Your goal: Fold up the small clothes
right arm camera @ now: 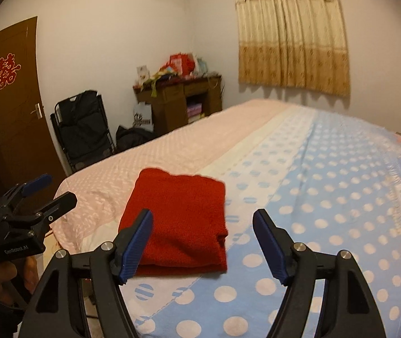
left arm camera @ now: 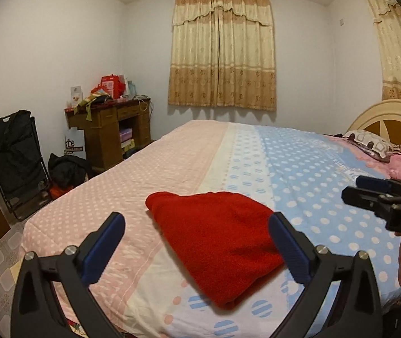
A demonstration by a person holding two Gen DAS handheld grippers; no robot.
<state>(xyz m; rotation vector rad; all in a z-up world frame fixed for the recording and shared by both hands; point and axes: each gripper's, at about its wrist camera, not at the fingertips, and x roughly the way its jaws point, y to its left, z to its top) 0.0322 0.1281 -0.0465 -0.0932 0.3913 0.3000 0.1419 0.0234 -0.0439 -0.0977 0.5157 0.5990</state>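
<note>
Chair [left arm camera: 14, 157], black and folded, leans on the wall at the left edge of my left wrist view, with a dark bag [left arm camera: 66, 169] on the floor beside it and a brown desk [left arm camera: 110, 132] piled with red boxes [left arm camera: 113, 84] further right. Below, in the lower left of that frame, is the left finger [left arm camera: 101, 250] of my left gripper [left arm camera: 197, 249], and its jaws stand wide apart, holding nothing. Between them, in the lower middle of the frame, the red cloth [left arm camera: 214, 242] lies folded on the bed [left arm camera: 299, 169], across the seam where the pink dotted part of the cover meets the blue dotted part. Above it, at top centre, tan curtains [left arm camera: 221, 48] hang closed. At the right edge my right gripper [left arm camera: 361, 188] reaches in over the blue part, apart from the cloth; from this side I cannot tell its gap. Beyond it are a pillow [left arm camera: 369, 142] and the headboard [left arm camera: 383, 118]. In my right wrist view, a brown door [right arm camera: 8, 98] with a red paper sign [right arm camera: 6, 71] fills the left side, and my left gripper [right arm camera: 51, 188] shows below it, open, beside the bed's edge. The cloth [right arm camera: 177, 222] sits in the middle of the frame, partly behind my right gripper's [right arm camera: 203, 245] left finger [right arm camera: 137, 245]. Those jaws are also wide and empty, hovering over the cover.
</note>
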